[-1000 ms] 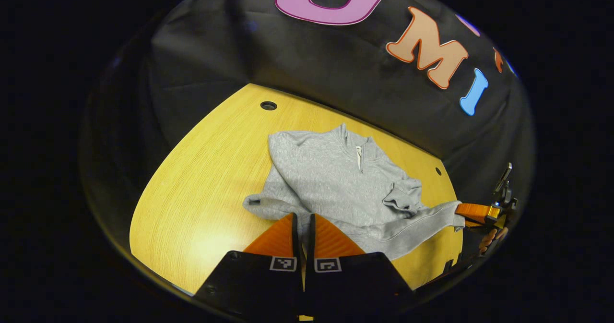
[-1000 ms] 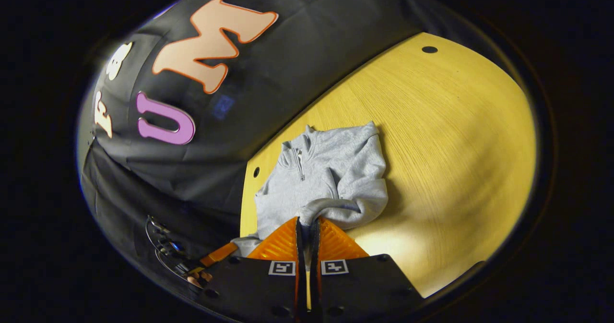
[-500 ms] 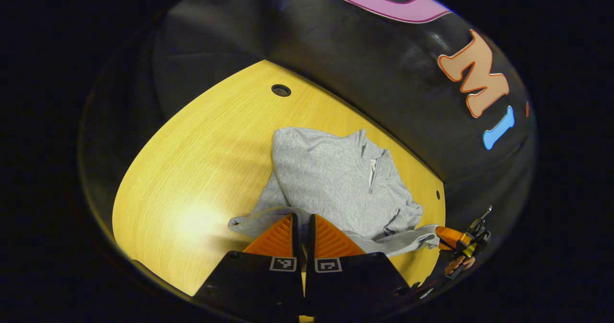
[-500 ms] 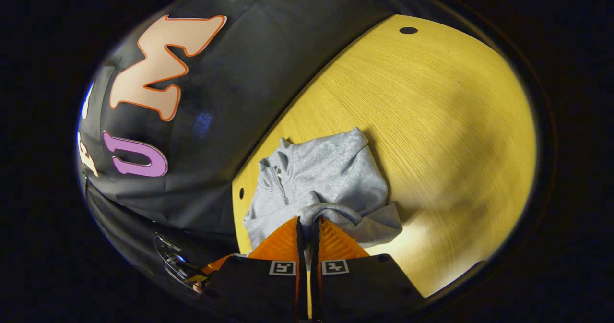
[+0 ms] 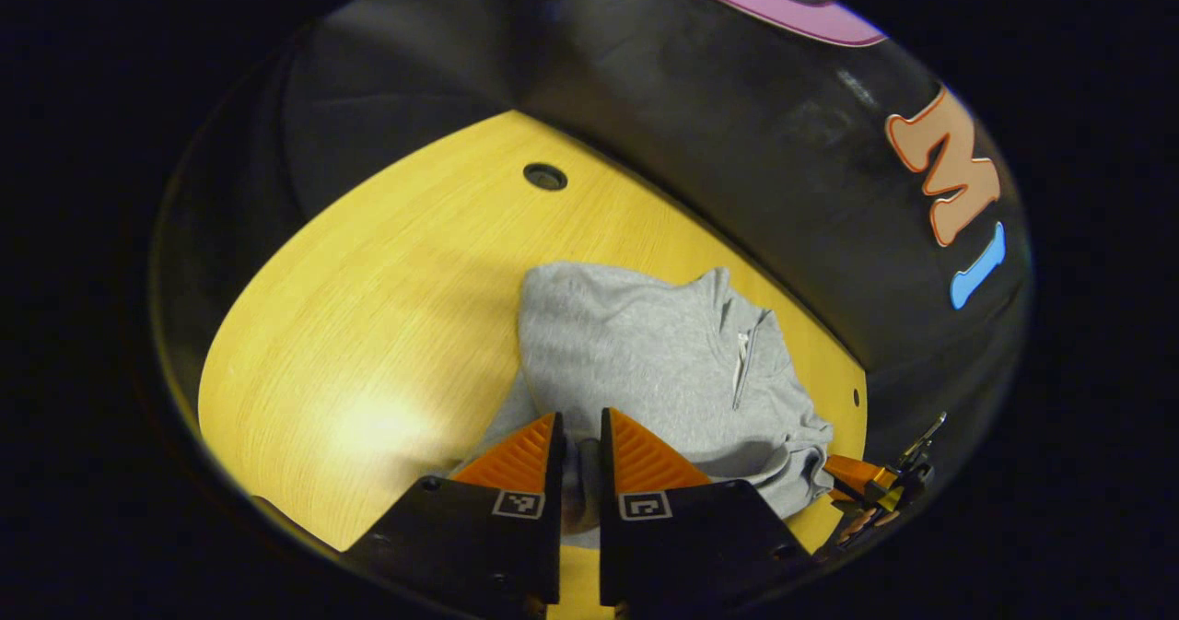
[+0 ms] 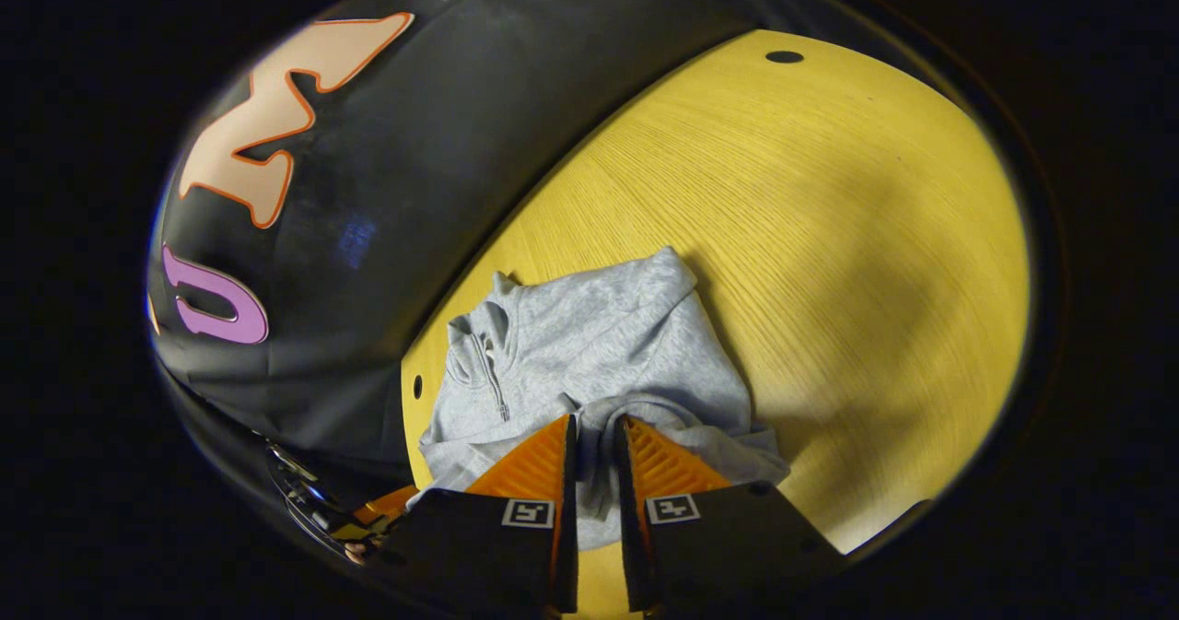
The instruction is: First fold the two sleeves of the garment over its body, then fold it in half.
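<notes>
A grey quarter-zip sweatshirt [image 5: 645, 353] lies bunched on the yellow wooden table [image 5: 368, 325], its collar and zip [image 5: 746, 362] toward the black wall. My left gripper [image 5: 578, 415] stands over its near edge, fingers slightly parted, with grey cloth lying in the gap. In the right gripper view the same sweatshirt [image 6: 599, 344] lies with a rolled hem just ahead of my right gripper [image 6: 596, 417], also parted a little with cloth between the fingers. The right gripper [image 5: 861, 477] shows at the garment's far corner, and the left gripper [image 6: 382, 509] shows at the lower left.
The table [image 6: 829, 233] has a round cable hole [image 5: 544, 176] near the back edge, another cable hole [image 6: 784, 56], and a small hole [image 5: 856, 397] beside the garment. The black booth wall runs close behind the collar. Bare tabletop spreads on the outer side of each gripper.
Both grippers carried the hem forward over the body toward the collar. Their fingers, pinched tight on the cloth before, have now parted.
</notes>
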Tool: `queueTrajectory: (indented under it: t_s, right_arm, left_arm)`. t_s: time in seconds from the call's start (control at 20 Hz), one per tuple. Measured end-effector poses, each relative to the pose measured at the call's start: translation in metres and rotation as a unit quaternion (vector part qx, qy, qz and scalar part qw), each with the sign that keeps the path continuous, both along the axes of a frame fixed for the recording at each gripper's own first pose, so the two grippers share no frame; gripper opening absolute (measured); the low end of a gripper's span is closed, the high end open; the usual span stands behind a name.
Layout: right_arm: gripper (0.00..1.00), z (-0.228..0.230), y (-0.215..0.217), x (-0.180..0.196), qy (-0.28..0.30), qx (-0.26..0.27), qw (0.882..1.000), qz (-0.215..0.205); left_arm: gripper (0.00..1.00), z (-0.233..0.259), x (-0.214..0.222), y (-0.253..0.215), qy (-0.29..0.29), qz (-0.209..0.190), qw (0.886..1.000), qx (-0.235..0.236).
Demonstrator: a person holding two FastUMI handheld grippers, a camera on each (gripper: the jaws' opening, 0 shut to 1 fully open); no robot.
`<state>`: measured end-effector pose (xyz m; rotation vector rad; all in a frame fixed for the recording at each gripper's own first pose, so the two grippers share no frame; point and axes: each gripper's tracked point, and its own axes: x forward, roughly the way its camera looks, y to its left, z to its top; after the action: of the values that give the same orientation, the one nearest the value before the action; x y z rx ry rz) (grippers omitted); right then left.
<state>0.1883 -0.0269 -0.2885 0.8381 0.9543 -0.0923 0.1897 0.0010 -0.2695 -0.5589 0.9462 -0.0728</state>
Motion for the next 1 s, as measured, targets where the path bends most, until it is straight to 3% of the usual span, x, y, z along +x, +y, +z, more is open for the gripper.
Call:
queueTrajectory:
  t_s: [0.05,0.1,0.15,0.25,0.3,0.5,0.65,0.7,0.75,1.0]
  right_arm:
    - [0.31,0.006,0.003,0.006,-0.018,-0.003,1.0,0.002]
    - [0.43,0.012,0.005,0.013,-0.032,-0.008,0.999,0.004]
    - [0.7,0.019,0.004,0.019,-0.049,-0.021,0.999,0.004]
    - [0.98,0.033,-0.006,0.032,-0.087,-0.067,0.994,0.007]
    - [0.98,0.043,-0.011,0.036,-0.106,-0.095,0.99,0.012]
    - [0.98,0.086,-0.021,0.023,-0.177,-0.181,0.967,0.033]
    - [0.98,0.116,-0.026,0.004,-0.224,-0.247,0.941,0.054]
    - [0.94,0.126,-0.026,-0.004,-0.24,-0.265,0.932,0.058]
    - [0.98,0.136,-0.026,-0.013,-0.254,-0.283,0.923,0.063]
    - [0.98,0.183,-0.027,-0.045,-0.324,-0.341,0.879,0.073]
  left_arm:
    - [0.21,0.009,0.009,0.003,-0.028,0.0,1.0,0.013]
    - [0.24,0.019,0.016,0.005,-0.051,-0.002,0.998,0.024]
    - [0.53,0.026,0.023,0.003,-0.07,-0.007,0.997,0.032]
    - [0.82,0.037,0.024,0.003,-0.092,-0.014,0.994,0.054]
    - [0.96,0.046,0.024,0.008,-0.104,-0.012,0.992,0.069]
    - [0.96,0.076,0.024,0.023,-0.175,-0.006,0.974,0.144]
    - [0.96,0.103,0.007,0.025,-0.219,-0.023,0.954,0.204]
    - [0.96,0.113,0.002,0.022,-0.236,-0.025,0.947,0.218]
    - [0.95,0.123,-0.004,0.02,-0.252,-0.024,0.94,0.227]
    - [0.95,0.163,-0.047,0.016,-0.31,-0.017,0.911,0.271]
